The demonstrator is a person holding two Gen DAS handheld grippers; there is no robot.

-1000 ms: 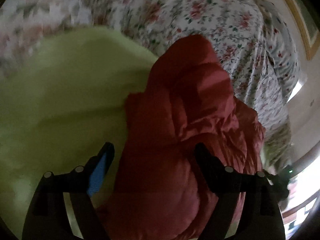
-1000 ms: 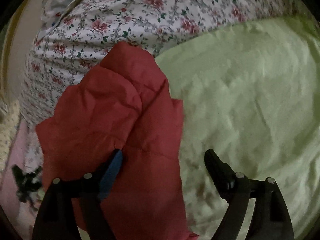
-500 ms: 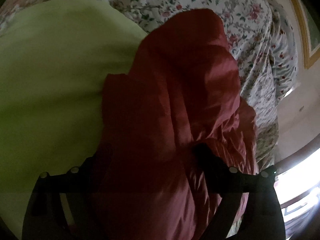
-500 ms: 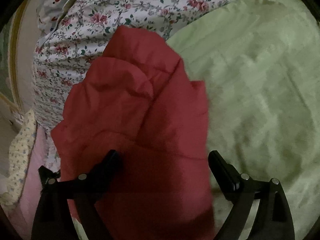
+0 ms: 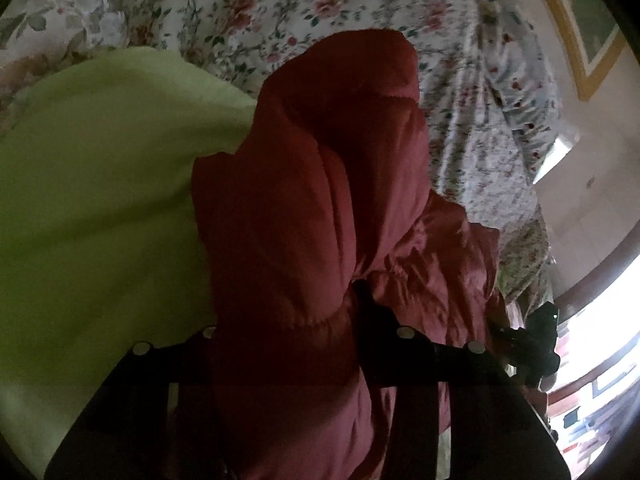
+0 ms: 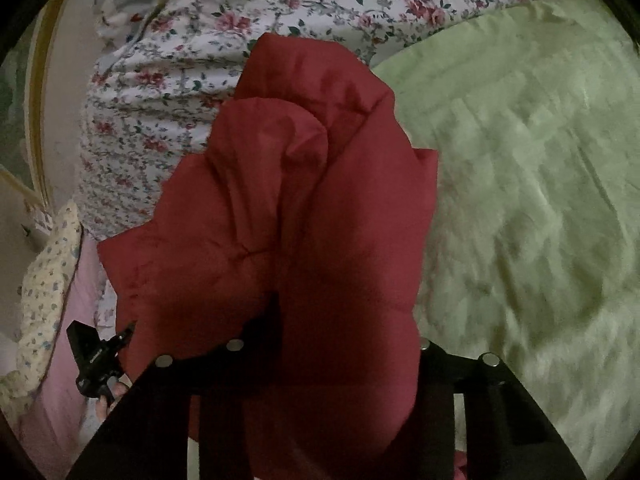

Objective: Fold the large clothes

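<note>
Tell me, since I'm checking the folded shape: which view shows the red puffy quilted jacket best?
The right wrist view: the red puffy quilted jacket is evenly lit there, with its folded top and both side edges visible. The left wrist view shows the jacket darker, its lower part shadowed.

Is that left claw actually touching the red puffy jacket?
Touching. In the left wrist view, the left claw has just been closing, and the red puffy jacket bunches between its fingers, pinched tight.
</note>
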